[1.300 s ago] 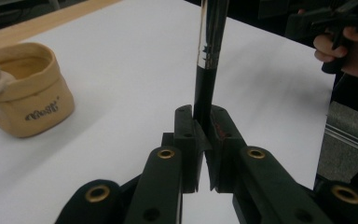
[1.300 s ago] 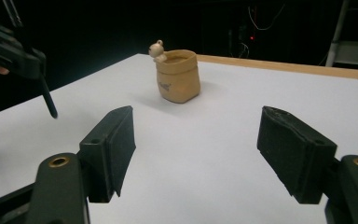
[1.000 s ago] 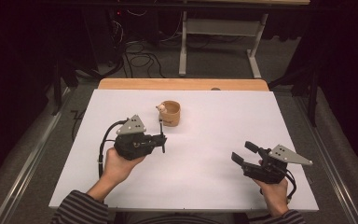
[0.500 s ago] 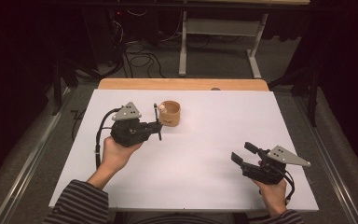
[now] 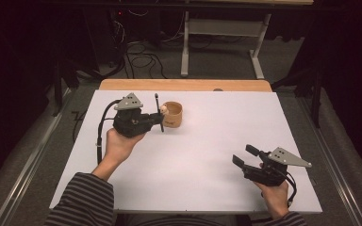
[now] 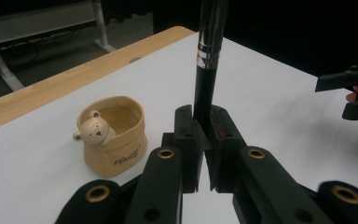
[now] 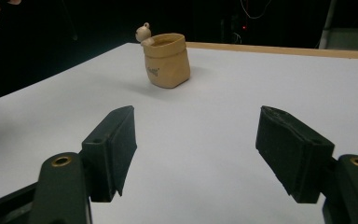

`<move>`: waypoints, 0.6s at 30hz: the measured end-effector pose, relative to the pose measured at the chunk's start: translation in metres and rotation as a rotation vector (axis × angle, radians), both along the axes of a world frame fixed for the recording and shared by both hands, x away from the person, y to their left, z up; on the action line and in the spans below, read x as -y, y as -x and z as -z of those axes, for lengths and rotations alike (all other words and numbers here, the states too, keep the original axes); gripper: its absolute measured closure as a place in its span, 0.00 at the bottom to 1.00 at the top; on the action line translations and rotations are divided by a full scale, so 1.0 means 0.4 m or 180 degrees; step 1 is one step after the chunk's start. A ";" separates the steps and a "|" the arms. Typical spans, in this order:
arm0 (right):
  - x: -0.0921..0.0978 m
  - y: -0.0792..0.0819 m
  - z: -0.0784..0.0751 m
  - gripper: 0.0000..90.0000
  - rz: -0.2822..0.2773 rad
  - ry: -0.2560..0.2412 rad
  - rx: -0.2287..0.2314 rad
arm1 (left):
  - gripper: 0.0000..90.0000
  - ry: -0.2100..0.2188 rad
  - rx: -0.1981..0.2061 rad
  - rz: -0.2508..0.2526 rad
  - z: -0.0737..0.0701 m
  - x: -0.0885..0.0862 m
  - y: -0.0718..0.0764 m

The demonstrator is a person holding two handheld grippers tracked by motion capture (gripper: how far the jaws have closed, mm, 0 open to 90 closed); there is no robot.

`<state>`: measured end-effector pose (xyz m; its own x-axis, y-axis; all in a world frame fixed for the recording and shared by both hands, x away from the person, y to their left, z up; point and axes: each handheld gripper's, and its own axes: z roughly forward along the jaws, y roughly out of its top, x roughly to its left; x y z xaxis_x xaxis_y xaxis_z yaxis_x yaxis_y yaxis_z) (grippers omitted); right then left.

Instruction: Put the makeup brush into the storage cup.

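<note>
While the pen (image 6: 210, 60) is clamped upright by the left gripper (image 6: 203, 154), it should be centred over the cup (image 5: 172, 114) before release; the right gripper (image 7: 200, 154) is held agape.

we see a white table top (image 5: 207, 155) with a wooden strip (image 5: 184, 84) along its far edge, grey floor (image 5: 217, 66) behind, loose cables (image 5: 141, 59), a pale desk frame (image 5: 221, 33) and dark surroundings.

The slim black pen with a silver band (image 6: 208, 70) runs off the top edge — its lower end sits hidden between the jaws.
</note>
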<state>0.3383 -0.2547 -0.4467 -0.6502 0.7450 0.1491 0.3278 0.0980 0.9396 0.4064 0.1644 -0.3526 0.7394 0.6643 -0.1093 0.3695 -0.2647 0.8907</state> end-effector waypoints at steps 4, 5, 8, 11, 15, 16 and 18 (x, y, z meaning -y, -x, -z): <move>-0.002 0.001 0.000 0.34 -0.0006 0.0004 0.0000 | 0.93 0.0003 0.0013 -0.0008 -0.001 0.003 -0.012; -0.002 0.001 0.000 0.34 -0.0015 0.0006 -0.0013 | 0.93 -0.0004 0.0018 -0.0015 -0.001 0.004 -0.015; -0.004 0.001 0.001 0.34 -0.0022 0.0011 -0.0014 | 0.93 -0.0001 0.0013 -0.0040 -0.001 0.006 -0.026; -0.006 0.001 0.001 0.34 -0.0032 0.0011 -0.0020 | 0.93 0.0008 0.0002 -0.0066 -0.001 0.008 -0.036; -0.005 0.001 0.001 0.34 -0.0029 0.0009 -0.0020 | 0.93 -0.0010 0.0006 -0.0099 0.000 0.010 -0.047; -0.005 0.001 0.001 0.34 -0.0032 0.0009 -0.0018 | 0.93 -0.0019 0.0010 -0.0105 0.000 0.010 -0.049; -0.006 0.001 0.001 0.34 -0.0033 0.0019 -0.0017 | 0.93 -0.0032 0.0003 -0.0121 0.000 0.011 -0.054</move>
<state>0.3377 -0.2525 -0.4471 -0.6571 0.7391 0.1483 0.3319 0.1071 0.9372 0.4280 0.1600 -0.3524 0.7136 0.6931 -0.1016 0.3785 -0.2595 0.8885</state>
